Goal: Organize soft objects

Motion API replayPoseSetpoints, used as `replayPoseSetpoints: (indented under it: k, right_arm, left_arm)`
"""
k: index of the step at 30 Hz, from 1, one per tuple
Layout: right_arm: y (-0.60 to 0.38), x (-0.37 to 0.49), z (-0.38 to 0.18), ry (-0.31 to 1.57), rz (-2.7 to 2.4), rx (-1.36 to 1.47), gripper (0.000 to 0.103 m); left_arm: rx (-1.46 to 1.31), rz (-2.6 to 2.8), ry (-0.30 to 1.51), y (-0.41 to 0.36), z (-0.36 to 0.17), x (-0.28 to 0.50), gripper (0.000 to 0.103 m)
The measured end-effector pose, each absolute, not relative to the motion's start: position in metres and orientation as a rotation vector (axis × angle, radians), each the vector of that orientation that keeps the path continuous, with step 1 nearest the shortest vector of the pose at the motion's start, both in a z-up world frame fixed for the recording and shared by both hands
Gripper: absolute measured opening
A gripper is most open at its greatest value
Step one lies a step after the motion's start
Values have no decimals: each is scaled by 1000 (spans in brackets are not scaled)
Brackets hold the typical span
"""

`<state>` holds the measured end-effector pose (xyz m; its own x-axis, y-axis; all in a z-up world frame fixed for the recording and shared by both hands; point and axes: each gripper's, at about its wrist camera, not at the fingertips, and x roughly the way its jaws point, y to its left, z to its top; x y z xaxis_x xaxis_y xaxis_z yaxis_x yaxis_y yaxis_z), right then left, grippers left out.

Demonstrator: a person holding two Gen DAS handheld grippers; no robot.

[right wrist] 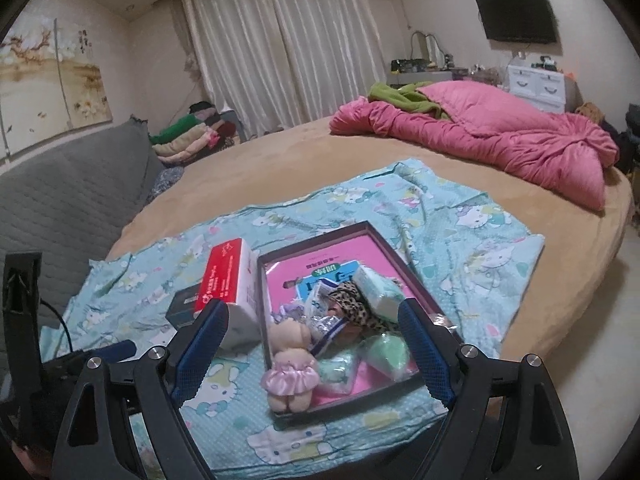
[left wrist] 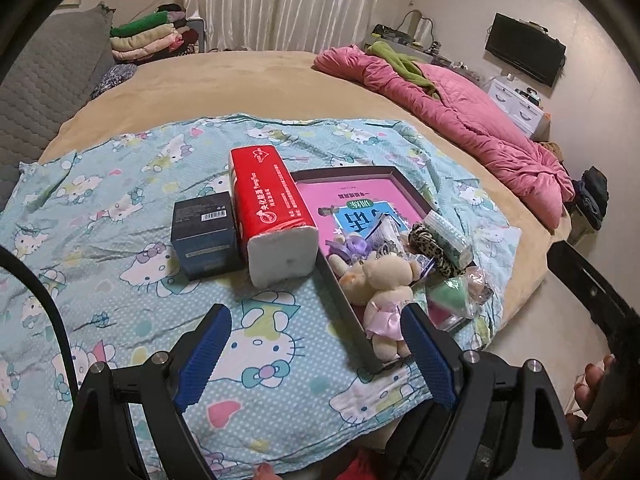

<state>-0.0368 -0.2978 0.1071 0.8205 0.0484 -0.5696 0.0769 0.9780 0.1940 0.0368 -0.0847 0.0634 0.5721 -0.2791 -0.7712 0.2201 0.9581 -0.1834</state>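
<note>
1. Claws first: we see our left claw [left wrist: 316,350] and right claw [right wrist: 314,346] both spread wide, gripping nothing.
2. We find the plush bear [right wrist: 290,364] lying in the tray [right wrist: 262,300], just beside the red tissue pack [left wrist: 272,208], on the bed [left wrist: 248,80].

Premises: a home bedroom. Ahead of the jaws lies a large round bed [right wrist: 280,152] with a rumpled pink quilt [right wrist: 500,132] beyond and to the right. Closed white curtains [right wrist: 288,52] cover the far wall; folded clothes [right wrist: 188,136] are stacked far left; a wall-mounted television [right wrist: 516,16] hangs upper right.
</note>
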Motion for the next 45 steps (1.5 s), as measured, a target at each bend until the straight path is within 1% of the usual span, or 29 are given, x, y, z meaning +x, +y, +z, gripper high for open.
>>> replayPoseSetpoints:
  k: [8,15,31,45]
  right_arm:
    - [-293,-58,103,604,-37,148,87]
    - [-305,-64,93,623,-76,167,88]
    - [-303,-62,59,695,-90,137,88]
    - [-307,-55,44,745,-81,175,88]
  left_arm:
    - [-39,-294,934,-94,61,22,86]
    - [-23,-290,948,-103,55,11,86]
    - [15,-276,983,-114,34,9,86]
    - [20,-259,990,-114,15,13,86]
